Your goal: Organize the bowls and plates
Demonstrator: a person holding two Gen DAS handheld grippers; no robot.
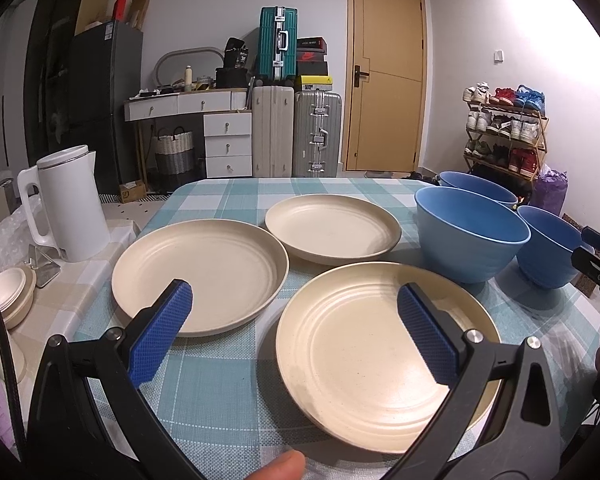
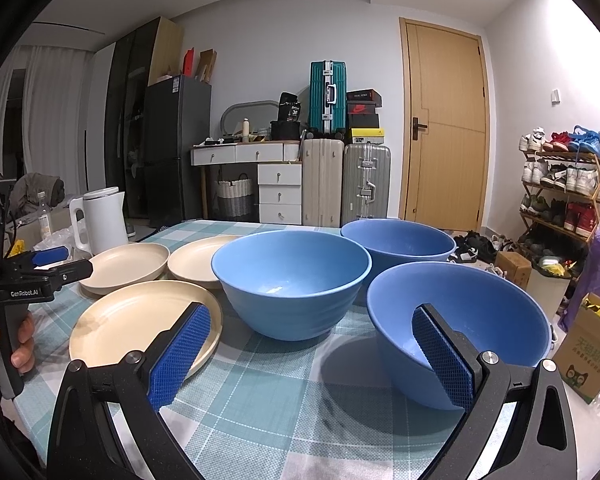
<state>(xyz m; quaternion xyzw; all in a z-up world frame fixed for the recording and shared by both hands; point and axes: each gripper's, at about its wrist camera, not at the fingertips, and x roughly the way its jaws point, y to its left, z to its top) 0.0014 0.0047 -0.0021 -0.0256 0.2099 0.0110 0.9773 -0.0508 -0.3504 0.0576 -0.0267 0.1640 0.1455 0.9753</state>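
Nothing is stacked yet: three plates (image 1: 200, 276) and three bowls (image 2: 292, 280) sit separately on the desk (image 1: 228, 392), both grippers' jaws open and empty.

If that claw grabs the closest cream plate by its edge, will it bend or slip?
The nearest cream plate looks rigid and matte, with a raised rim, so it probably keeps its shape. It seems light, maybe plastic or fibre. The open left gripper's textured blue pads should limit slipping.
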